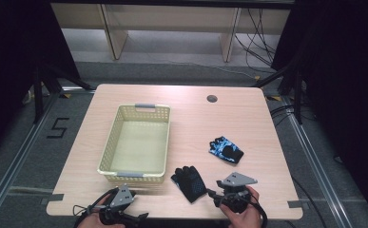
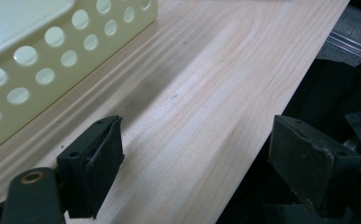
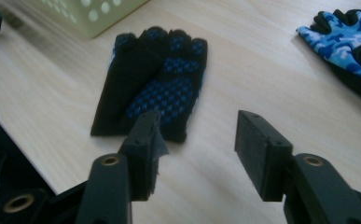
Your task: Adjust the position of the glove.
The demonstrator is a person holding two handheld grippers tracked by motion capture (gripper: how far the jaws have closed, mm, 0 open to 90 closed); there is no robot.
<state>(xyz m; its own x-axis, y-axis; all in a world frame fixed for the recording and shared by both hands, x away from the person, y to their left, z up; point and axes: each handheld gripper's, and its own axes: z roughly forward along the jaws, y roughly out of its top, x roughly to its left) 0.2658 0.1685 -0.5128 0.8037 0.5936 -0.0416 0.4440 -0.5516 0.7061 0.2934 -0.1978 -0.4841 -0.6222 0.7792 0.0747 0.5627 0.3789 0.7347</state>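
Note:
A black glove with blue grip dots [image 1: 189, 183] [image 3: 157, 84] lies flat near the table's front edge, fingers pointing away in the right gripper view. A blue camouflage glove [image 1: 225, 149] [image 3: 346, 37] lies farther back to the right. My right gripper [image 1: 212, 194] [image 3: 197, 135] hovers just short of the black glove's cuff, open, with bare wood between its jaws. My left gripper [image 1: 131, 213] [image 2: 192, 154] sits at the front edge below the basket, open wide with nothing in it.
A cream perforated basket [image 1: 134, 173] [image 2: 52, 60] [image 3: 89, 14] stands empty on the table's left half, close to the left gripper. A round cable hole [image 1: 212, 99] sits at the back. The table's front edge [image 2: 262, 140] runs right beside the left jaws.

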